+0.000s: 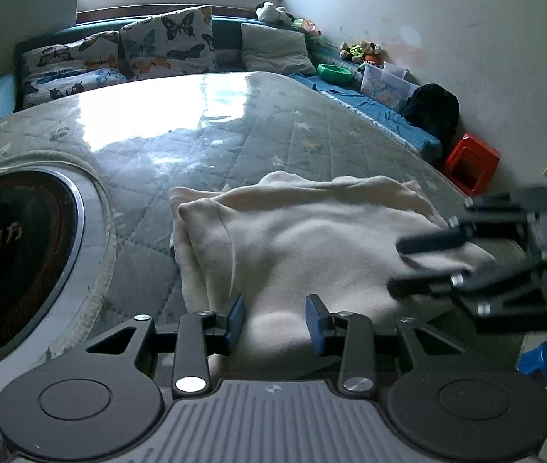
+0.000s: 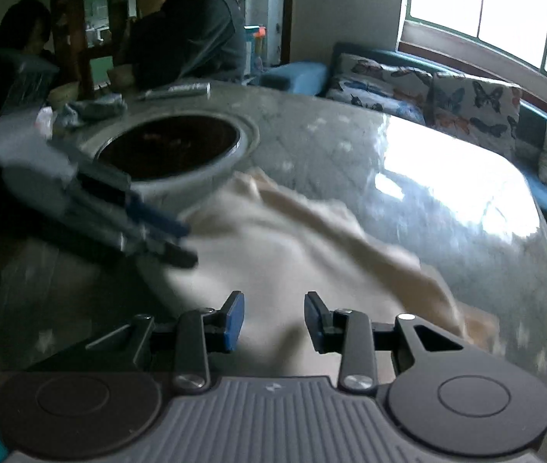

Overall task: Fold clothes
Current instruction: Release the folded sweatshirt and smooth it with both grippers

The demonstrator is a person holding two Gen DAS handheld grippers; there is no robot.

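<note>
A cream garment [image 1: 300,235] lies partly folded on the glossy quilted table top [image 1: 204,142]; it also shows in the right wrist view [image 2: 273,247]. My left gripper [image 1: 274,322] is open, its blue pads over the garment's near edge, holding nothing. My right gripper [image 2: 273,318] is open above the garment's near part, empty. The right gripper shows at the right of the left wrist view [image 1: 400,266], open over the garment's right edge. The left gripper shows blurred in the right wrist view [image 2: 188,243], over the garment's left edge.
A round dark burner recess [image 1: 7,262] is sunk in the table left of the garment. Butterfly cushions [image 1: 165,42] line a bench behind. A red stool [image 1: 472,162] and black bag [image 1: 433,108] stand at the right wall. Two people [image 2: 192,27] sit at the far side.
</note>
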